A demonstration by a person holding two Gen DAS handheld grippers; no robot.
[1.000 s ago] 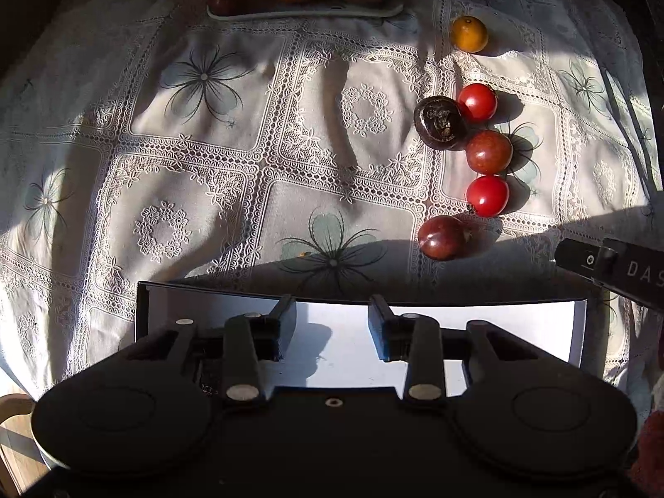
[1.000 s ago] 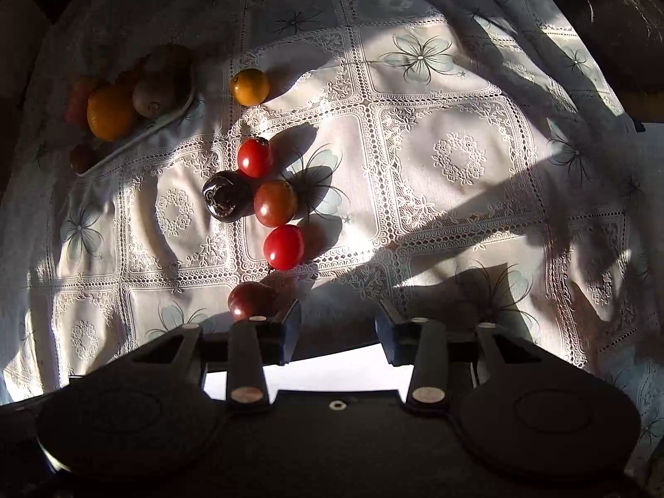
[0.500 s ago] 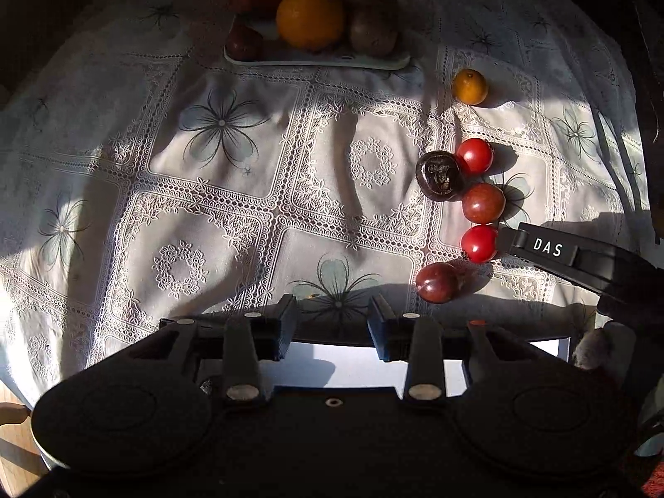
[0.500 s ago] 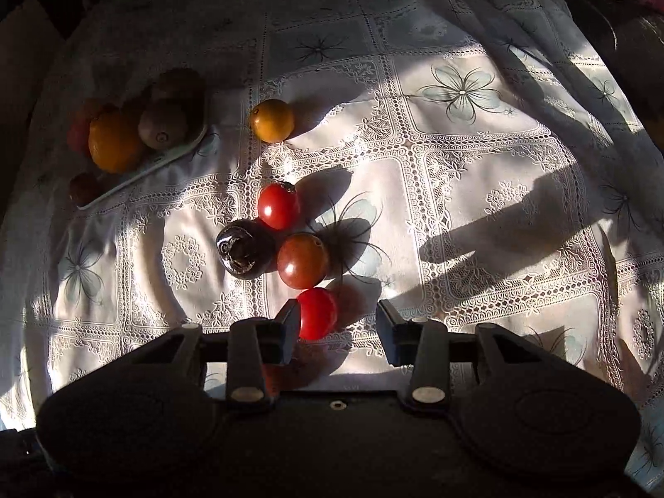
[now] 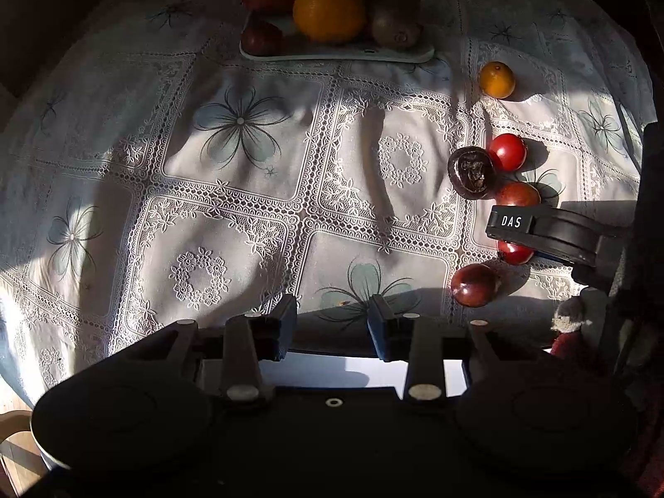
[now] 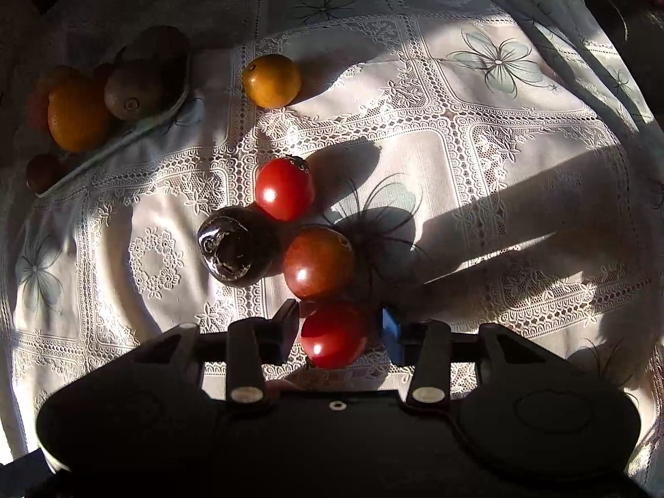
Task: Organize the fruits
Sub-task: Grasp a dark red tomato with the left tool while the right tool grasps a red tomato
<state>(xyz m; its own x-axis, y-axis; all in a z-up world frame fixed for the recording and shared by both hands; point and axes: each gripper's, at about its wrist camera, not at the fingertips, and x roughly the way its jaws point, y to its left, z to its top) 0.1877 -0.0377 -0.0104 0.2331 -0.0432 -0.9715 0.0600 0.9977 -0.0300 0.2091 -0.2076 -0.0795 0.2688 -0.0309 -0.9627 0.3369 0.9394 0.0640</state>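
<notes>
Red tomato, judged light, smooth and easily bruised, is bracketed across its widest part by the right gripper's open fingers; left gripper is held open.

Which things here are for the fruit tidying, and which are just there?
For the job:
right gripper, open around a red tomato
brownish tomato
upper red tomato
small orange
dark fruit
white tray of fruit
left gripper, open

Just there:
lace tablecloth

Black right gripper bears white "DAS" lettering.
</notes>
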